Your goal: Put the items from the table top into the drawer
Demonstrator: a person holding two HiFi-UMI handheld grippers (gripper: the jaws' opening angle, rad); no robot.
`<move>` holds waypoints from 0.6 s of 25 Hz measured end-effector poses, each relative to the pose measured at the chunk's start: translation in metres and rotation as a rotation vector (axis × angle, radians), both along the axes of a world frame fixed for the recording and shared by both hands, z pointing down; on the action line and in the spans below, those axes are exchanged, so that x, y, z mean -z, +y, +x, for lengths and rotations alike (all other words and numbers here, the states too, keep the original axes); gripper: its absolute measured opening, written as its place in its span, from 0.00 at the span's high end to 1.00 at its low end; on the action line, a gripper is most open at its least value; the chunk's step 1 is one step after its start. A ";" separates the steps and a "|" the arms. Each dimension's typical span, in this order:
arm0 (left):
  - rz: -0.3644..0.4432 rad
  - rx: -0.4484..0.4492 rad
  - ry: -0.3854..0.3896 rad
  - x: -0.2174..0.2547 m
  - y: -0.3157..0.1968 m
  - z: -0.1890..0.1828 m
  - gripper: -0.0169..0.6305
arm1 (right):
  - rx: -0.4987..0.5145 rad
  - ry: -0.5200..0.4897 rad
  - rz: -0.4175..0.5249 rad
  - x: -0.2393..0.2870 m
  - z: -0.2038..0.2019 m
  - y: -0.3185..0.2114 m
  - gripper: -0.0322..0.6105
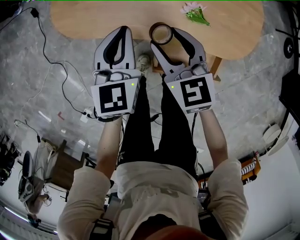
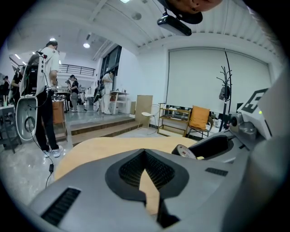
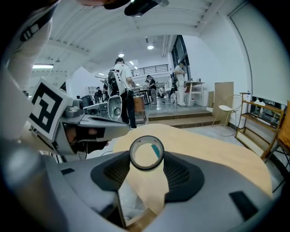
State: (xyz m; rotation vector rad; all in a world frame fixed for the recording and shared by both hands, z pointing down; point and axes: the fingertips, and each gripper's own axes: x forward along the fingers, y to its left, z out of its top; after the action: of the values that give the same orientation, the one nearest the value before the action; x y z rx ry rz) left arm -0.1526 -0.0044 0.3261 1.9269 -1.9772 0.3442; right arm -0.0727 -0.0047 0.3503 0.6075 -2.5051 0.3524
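Two grippers are hanging at the desk [image 1: 93,18] edge, top centre: the right gripper [image 1: 162,35] is clamping a tape roll [image 1: 154,29] between its jaws, while the left gripper [image 1: 123,31] is keeping its jaws pressed together, holding nothing.

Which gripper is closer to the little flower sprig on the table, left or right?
Right. The right gripper, holding a tape roll, sits just left of the flower sprig in the head view; the left gripper is farther left.

Dark tape roll [image 3: 147,168] held in right gripper [image 1: 162,35], flower sprig [image 1: 196,12] on tabletop [image 1: 112,14]
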 end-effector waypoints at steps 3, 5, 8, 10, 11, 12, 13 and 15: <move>-0.025 -0.003 -0.002 -0.008 0.002 0.002 0.96 | 0.128 0.080 0.039 -0.024 0.006 0.017 0.58; -0.043 -0.009 -0.008 -0.014 0.005 0.003 0.96 | 0.201 0.131 0.031 -0.047 0.015 0.033 0.58; -0.059 -0.014 -0.014 -0.022 0.005 0.004 0.96 | 0.312 0.212 -0.022 -0.092 0.037 0.060 0.58; -0.068 -0.010 -0.015 -0.026 0.005 0.004 0.96 | 0.384 0.278 -0.048 -0.125 0.055 0.077 0.58; -0.072 -0.009 -0.015 -0.028 0.006 0.004 0.96 | 0.412 0.313 -0.060 -0.142 0.064 0.085 0.58; -0.074 -0.010 -0.015 -0.030 0.006 0.005 0.96 | 0.434 0.349 -0.074 -0.160 0.073 0.091 0.58; -0.076 -0.012 -0.015 -0.031 0.006 0.005 0.96 | 0.452 0.386 -0.088 -0.178 0.081 0.098 0.58; -0.079 -0.020 -0.017 -0.034 0.006 0.008 0.96 | 0.481 0.462 -0.117 -0.213 0.095 0.109 0.58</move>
State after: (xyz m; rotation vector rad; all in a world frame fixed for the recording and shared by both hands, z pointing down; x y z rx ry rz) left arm -0.1450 0.0016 0.3603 1.9013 -1.9266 0.4394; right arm 0.0220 0.1040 0.5636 0.0186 -2.0764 0.1508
